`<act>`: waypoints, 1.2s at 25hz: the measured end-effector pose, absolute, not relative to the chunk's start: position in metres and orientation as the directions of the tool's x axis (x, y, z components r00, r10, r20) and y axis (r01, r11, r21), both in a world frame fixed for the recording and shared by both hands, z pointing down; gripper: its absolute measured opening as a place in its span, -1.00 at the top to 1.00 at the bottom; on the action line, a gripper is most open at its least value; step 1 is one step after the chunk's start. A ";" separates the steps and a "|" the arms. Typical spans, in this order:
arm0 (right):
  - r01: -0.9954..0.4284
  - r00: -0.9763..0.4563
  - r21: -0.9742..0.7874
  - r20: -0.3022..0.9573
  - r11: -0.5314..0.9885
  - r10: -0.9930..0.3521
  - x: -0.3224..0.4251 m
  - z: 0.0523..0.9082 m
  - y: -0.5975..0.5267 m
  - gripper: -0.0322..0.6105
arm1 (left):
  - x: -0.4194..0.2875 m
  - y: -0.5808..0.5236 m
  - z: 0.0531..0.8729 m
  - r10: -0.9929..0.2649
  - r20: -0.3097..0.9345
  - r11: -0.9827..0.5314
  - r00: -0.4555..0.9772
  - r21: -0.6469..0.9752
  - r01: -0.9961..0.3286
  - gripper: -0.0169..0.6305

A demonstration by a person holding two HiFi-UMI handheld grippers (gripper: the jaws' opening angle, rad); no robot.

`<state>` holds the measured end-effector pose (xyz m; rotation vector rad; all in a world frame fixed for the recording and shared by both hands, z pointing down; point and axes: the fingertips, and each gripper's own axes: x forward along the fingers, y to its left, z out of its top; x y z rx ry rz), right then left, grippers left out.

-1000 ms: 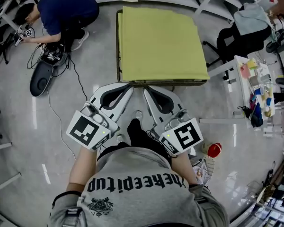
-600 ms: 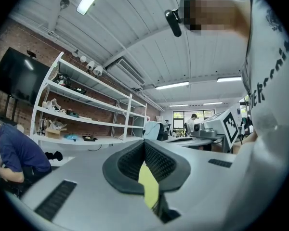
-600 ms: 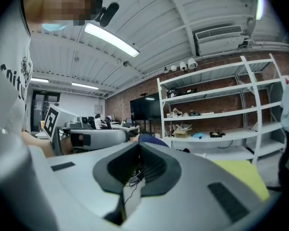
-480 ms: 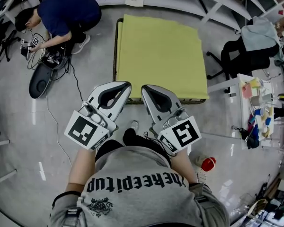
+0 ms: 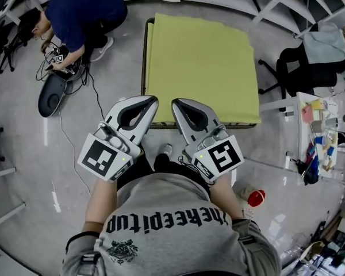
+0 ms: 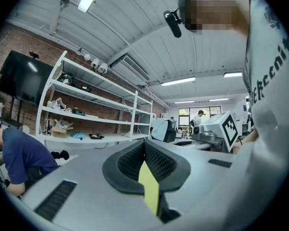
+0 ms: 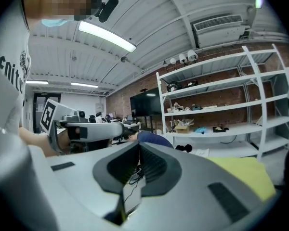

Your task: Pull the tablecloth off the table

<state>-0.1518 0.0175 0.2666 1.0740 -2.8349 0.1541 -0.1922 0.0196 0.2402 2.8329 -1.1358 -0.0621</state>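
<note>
- Both tongs are fully closed and holding nothing. The left gripper [image 5: 151, 100] has its jaws pressed together. The yellow sliver in the slit in the left gripper view is just the tablecloth [image 5: 201, 62] seen past them, not a pinch.
- Right gripper [image 5: 176, 103] is the same: jaws together, only floor and a cable showing through the gap.
- The cloth is still spread flat over the table [image 5: 144, 56], covering the whole top.
- What matters next: the cloth lies straight ahead of and below both grippers, with its near edge running left to right across my front.
- Both tips sit side by side over the left part of that edge. The left one looks nearest the near-left corner, and most of the cloth stretches off to the right.
- My guess: open up, drop to the hem, then pull back toward me.
</note>
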 end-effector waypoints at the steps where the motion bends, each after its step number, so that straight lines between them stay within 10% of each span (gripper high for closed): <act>1: -0.673 -0.737 -0.058 0.137 0.737 -0.662 -0.154 0.267 0.013 0.86 | -0.195 0.014 0.240 -0.684 -0.002 -0.726 0.729 0.098 -0.681 0.91; 30: -0.944 -0.329 -0.165 0.412 0.286 -0.850 -0.182 0.397 -0.021 0.48 | -0.217 -0.048 0.287 -0.199 0.103 -0.962 0.975 0.172 -0.214 0.91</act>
